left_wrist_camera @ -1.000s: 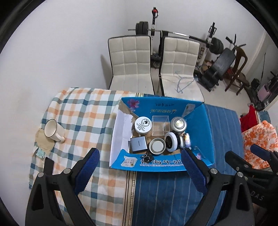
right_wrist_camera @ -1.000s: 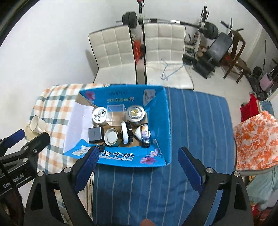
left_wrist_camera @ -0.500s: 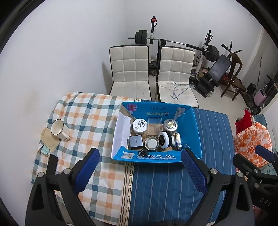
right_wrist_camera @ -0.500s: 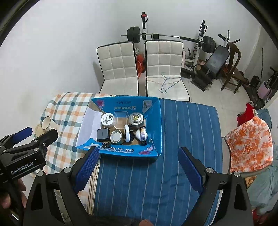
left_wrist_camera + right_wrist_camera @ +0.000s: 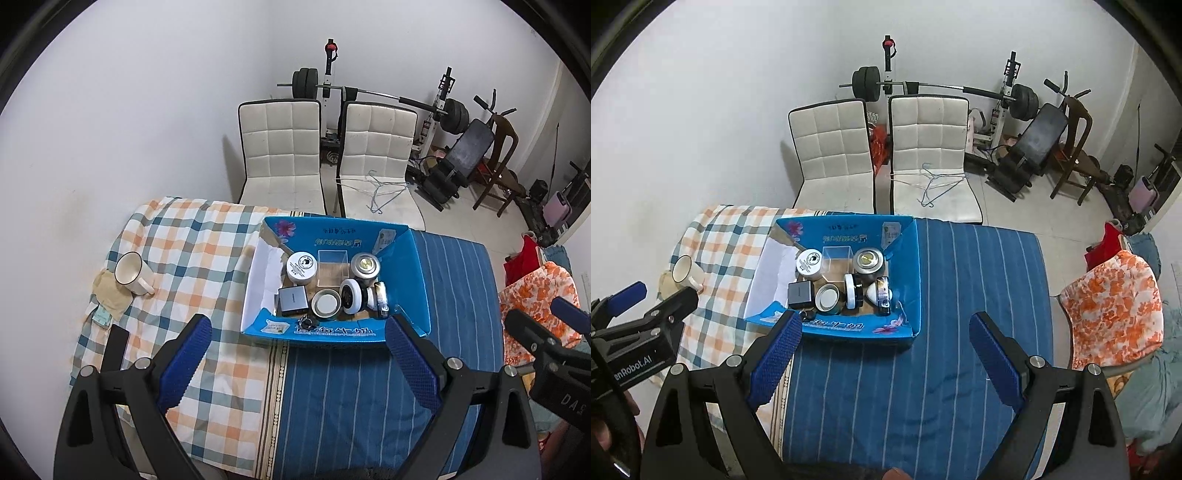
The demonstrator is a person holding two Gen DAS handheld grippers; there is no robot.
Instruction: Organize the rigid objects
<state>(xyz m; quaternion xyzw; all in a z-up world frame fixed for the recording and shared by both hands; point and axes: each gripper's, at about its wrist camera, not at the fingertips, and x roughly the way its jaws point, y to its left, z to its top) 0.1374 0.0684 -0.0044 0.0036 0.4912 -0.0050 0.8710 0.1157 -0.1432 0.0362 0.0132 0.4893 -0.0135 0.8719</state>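
Both hand-held grippers hang high above the surface, w/ nothing in them: left hand-held gripper (image 5: 297, 356) has its jaws spread wide, blue pads (image 5: 186, 360) well apart; right hand-held gripper (image 5: 884, 352) likewise spread wide & empty. Landmark = blue cardboard box (image 5: 413, 273), sitting on the surface where the plaid cloth (image 5: 192, 251) meets the blue striped cloth (image 5: 354, 398). All the small rigid items sit inside the box: white round jar (image 5: 301, 266) at back left, clear plastic cube (image 5: 331, 269) next to it in the middle back, metal tin (image 5: 364, 266) at back right. Front row in the box: dark grey square case (image 5: 293, 301) at left, open round tin (image 5: 325, 304) beside it, white-rimmed round item standing on edge (image 5: 352, 296) right of that, then a small dark bottle (image 5: 381, 303) by the box's right wall. Some small black bits (image 5: 306, 323) lie against the box's near wall; can't tell what they are. Left of the box, well apart, a white mug (image 5: 131, 273) rests on a beige cloth coaster (image 5: 110, 299) on the plaid cloth; a dark flat phone-like item (image 5: 116, 347) lies nearer the camera than the mug. Behind the box, off the surface, stand two white padded chairs (image 5: 282, 155), w/ wire hangers (image 5: 384, 188) on the right one's seat. Weight bench & barbell (image 5: 388, 98) further back-right of the box.
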